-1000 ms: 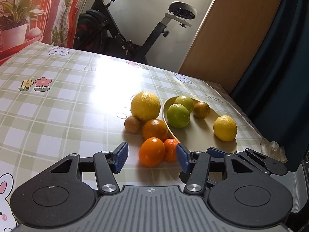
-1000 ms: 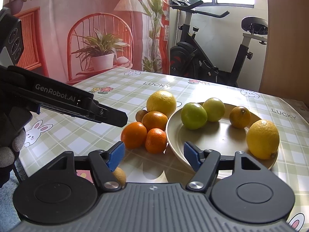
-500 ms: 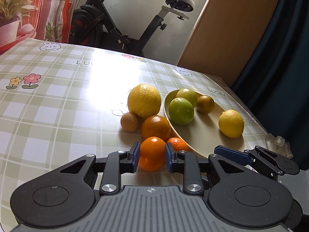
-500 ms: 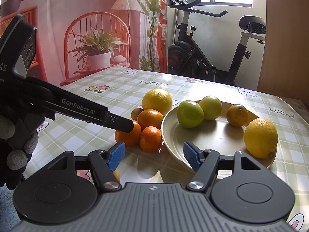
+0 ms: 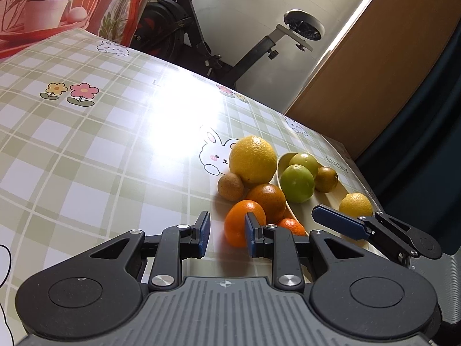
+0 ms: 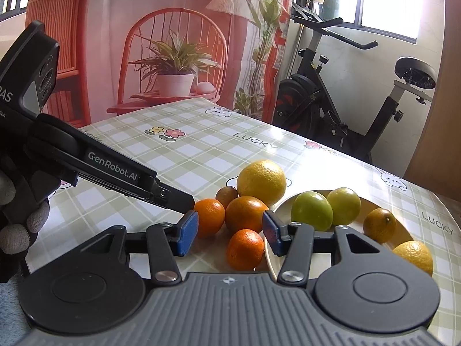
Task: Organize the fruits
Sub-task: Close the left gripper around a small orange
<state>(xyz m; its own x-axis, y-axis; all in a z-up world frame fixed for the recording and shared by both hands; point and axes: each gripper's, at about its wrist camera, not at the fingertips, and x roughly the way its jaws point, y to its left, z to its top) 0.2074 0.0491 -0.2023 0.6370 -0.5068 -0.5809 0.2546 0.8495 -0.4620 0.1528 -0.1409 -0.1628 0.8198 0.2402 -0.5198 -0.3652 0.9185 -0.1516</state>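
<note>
Our left hand-held gripper [image 5: 224,235] gapes loosely beside the orange [image 5: 240,222] left of the plate [image 6: 355,201]; our right hand-held gripper [image 6: 229,233] spreads wide.

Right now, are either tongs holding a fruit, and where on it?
Nothing is gripped. The left tongs flank the orange, a gap beside one pad; the right tongs hang open, empty.

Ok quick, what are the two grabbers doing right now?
Left gripper: jaws open, nothing held; orange just ahead.
Right gripper: jaws open, nothing held; small mandarin lies loose nearby.
</note>
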